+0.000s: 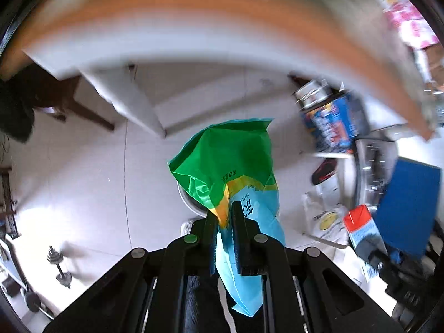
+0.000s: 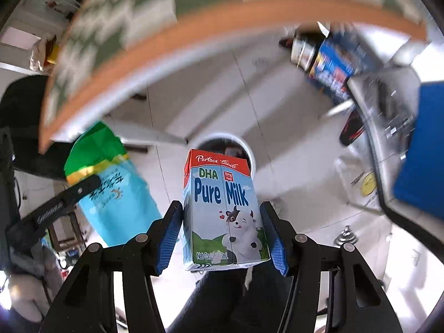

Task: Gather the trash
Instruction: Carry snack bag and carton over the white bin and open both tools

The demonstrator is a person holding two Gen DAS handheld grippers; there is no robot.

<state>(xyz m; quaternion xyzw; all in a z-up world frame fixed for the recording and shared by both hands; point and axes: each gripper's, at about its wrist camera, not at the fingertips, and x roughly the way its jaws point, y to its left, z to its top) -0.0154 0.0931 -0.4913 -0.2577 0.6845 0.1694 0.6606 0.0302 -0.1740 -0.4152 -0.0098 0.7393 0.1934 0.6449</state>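
Observation:
My left gripper (image 1: pixel 225 216) is shut on a green and light-blue plastic snack bag (image 1: pixel 230 161), held in the air above the floor. My right gripper (image 2: pixel 222 216) is shut on a "Pure Milk" carton (image 2: pixel 222 211) with a red top and a cartoon cow. A round white bin (image 2: pixel 244 144) stands on the floor just beyond the carton; its rim also shows under the bag in the left wrist view (image 1: pixel 186 199). The bag and left gripper show at left in the right wrist view (image 2: pixel 111 186). The carton shows at right in the left wrist view (image 1: pixel 360 227).
A table edge with an orange rim (image 2: pixel 194 30) arcs overhead, blurred. A blue printed box and a tin (image 2: pixel 333 63) sit under it. A blue panel (image 2: pixel 424 144), a white plastic bag (image 2: pixel 358 186) and dumbbells (image 1: pixel 59 266) lie around the tiled floor.

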